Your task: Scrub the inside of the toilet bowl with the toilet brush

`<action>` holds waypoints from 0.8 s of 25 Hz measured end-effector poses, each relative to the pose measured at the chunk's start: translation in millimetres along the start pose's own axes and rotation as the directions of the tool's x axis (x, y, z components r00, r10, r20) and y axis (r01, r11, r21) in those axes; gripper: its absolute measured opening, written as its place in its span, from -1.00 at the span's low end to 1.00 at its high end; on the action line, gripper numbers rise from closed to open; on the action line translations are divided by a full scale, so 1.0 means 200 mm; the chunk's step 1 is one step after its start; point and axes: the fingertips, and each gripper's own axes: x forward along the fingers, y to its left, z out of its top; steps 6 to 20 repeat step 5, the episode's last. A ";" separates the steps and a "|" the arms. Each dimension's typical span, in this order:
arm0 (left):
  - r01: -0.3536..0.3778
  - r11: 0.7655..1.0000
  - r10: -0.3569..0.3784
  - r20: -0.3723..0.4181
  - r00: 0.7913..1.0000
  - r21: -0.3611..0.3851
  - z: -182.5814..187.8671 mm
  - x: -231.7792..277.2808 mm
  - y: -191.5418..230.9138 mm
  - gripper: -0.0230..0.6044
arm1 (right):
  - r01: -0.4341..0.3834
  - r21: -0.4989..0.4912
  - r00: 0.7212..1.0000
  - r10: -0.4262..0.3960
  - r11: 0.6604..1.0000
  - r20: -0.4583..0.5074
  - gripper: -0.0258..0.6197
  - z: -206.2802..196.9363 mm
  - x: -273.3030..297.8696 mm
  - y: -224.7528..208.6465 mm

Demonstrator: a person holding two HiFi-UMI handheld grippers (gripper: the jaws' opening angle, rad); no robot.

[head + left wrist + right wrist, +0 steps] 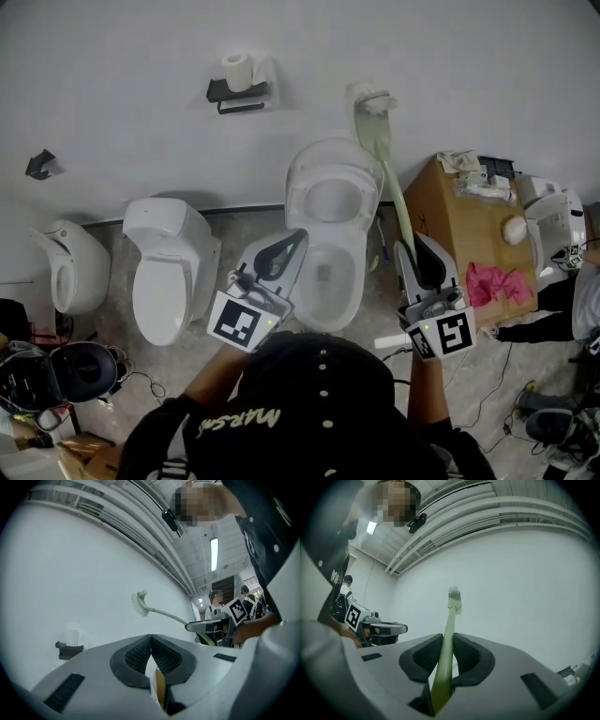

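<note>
1. The right claw is clenched on the pale green handle of the toilet brush. The handle runs out between its two dark pads.
2. The toilet brush is held up in the air, slanting away from the person. Its white bristle head is at the far end, in front of the white wall.
3. From the head view the bristle head sits just past the upper right edge of the raised toilet lid. It is not down in the bowl.
4. The toilet bowl stands open in front of the person, between the two claws, with its seat and lid tipped back against the wall.
5. The left claw is clenched with nothing in it, and its ribbed pads meet at the tips. It hangs over the bowl's left side.
6. In the left gripper view the brush crosses the wall, coming from the right claw.
7. A closed white toilet stands to the left of the open one.
8. A toilet roll sits on a black wall holder above the two toilets.
9. A cardboard box stands to the right, with a pink cloth on it.
</note>
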 end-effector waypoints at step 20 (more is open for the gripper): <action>0.000 1.000 0.000 0.003 1.000 0.003 0.01 -0.02 0.00 -0.84 | -0.004 -0.010 1.000 0.004 1.000 -0.007 -0.64 -0.01 -0.02 0.02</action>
